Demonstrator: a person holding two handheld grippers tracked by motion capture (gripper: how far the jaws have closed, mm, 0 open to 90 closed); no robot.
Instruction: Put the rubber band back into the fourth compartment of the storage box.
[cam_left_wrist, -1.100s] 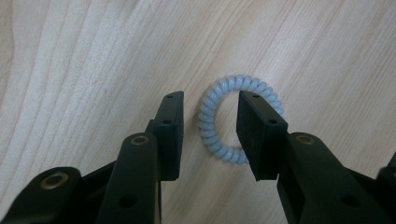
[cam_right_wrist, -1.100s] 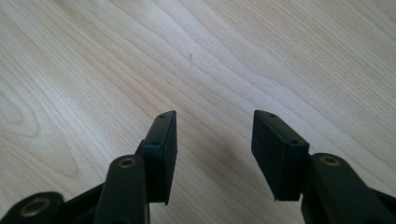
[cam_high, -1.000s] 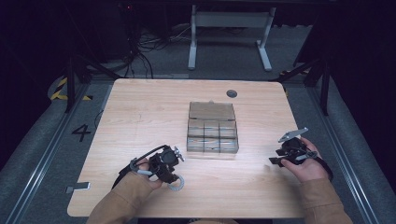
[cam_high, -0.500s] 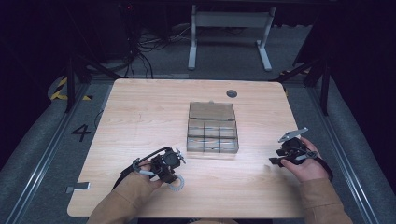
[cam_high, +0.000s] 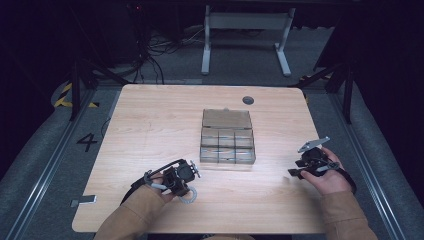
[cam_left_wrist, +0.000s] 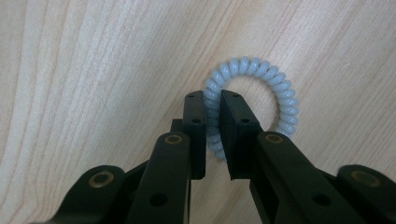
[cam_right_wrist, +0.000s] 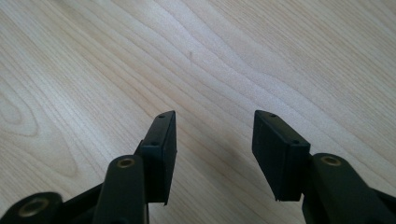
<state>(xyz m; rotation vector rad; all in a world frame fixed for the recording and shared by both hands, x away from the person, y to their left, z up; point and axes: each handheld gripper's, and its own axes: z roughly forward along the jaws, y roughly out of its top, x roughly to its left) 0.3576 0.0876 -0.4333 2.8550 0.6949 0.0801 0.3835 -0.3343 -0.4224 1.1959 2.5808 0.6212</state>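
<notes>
Dark room, pale wood tabletop (cam_high: 150, 125). Left gripper (cam_left_wrist: 213, 95) jaws nearly closed, pinching one side of pale blue spiral hair tie (cam_left_wrist: 280, 88) lying flat near tabletop's front edge, left of centre. Right gripper (cam_right_wrist: 212, 128) jaws wide, empty, low over bare wood near right edge. Clear compartment box (cam_high: 226, 136) mid-tabletop, between both.

A clear compartment box (cam_high: 227, 136) sits at the centre of the wooden table (cam_high: 150, 125). At seven o'clock the left gripper (cam_high: 181, 181) touches a pale coiled ring (cam_high: 189, 195). At four o'clock, the right gripper (cam_high: 299, 169) rests in a hand (cam_high: 327, 175).
</notes>
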